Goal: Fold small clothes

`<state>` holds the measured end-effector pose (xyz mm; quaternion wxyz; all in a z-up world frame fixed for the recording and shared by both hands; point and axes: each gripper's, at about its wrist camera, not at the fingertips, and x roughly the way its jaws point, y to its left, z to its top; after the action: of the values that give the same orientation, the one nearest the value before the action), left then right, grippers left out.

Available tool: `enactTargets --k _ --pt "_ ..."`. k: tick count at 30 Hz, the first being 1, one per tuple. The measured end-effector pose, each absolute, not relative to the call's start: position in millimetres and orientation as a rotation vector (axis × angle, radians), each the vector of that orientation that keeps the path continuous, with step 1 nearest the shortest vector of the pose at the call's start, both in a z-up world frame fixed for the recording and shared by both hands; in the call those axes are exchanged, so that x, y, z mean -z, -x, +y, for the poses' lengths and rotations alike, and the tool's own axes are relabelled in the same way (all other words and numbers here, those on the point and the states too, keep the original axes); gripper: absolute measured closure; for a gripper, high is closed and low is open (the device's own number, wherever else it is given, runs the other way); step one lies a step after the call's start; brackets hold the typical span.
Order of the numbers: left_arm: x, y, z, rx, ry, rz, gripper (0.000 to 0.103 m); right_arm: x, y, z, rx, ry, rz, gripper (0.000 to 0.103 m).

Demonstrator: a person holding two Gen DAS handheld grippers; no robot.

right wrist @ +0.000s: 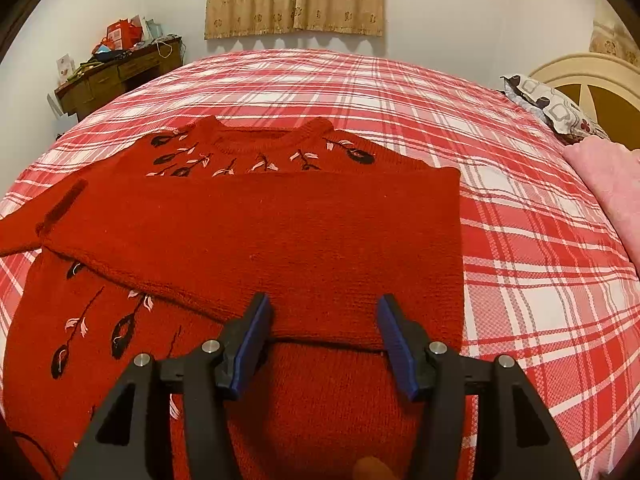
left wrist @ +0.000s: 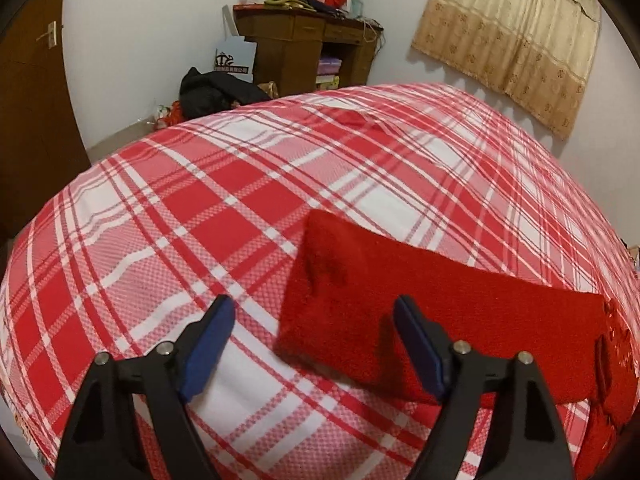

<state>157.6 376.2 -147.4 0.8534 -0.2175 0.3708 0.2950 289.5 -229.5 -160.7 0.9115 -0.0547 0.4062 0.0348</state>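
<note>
A red knitted sweater (right wrist: 256,232) with black and pink flower embroidery lies flat on the bed, neck hole at the far side. One sleeve is folded across its chest. My right gripper (right wrist: 324,320) is open and empty, just above the sweater's lower middle. In the left wrist view the other red sleeve (left wrist: 440,312) stretches out over the bedsheet. My left gripper (left wrist: 314,320) is open and empty, its right finger over the sleeve and its left finger over bare sheet, near the cuff end.
The bed carries a red and white plaid sheet (left wrist: 200,220). A pink blanket (right wrist: 612,184) and patterned pillow (right wrist: 552,108) lie at the headboard side. A cluttered wooden desk (left wrist: 304,40) and a dark clothes pile (left wrist: 212,92) stand beyond the bed's far edge.
</note>
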Motion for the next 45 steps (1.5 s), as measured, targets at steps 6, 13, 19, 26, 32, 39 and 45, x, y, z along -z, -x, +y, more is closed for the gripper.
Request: enactTargets --k 6,13,19,26,32,39,45 --pt "148 -168 366 -0.565 0.430 0.782 0.047 161 -289 -229 -0.065 0.113 0.832 0.044" --pt "148 -170 364 -0.487 0.468 0.789 0.086 161 -288 -230 -0.065 0.111 0.831 0.044" --pt "142 -164 365 -0.467 0.498 0.764 0.089 162 -288 -230 -0.061 0.106 0.832 0.043" --pt "112 -169 346 -0.391 0.484 0.719 0.090 150 -280 -230 -0.084 0.102 0.825 0.043" --pt "73 -175 328 -0.313 0.480 0.658 0.090 128 -259 -228 -0.142 0.100 0.815 0.042" --pt "37 -189 298 -0.236 0.476 0.617 0.090 87 -227 -245 -0.162 0.037 0.727 0.041" --pt "10 -204 270 -0.175 0.453 0.575 0.090 70 -201 -251 -0.194 0.029 0.706 0.037"
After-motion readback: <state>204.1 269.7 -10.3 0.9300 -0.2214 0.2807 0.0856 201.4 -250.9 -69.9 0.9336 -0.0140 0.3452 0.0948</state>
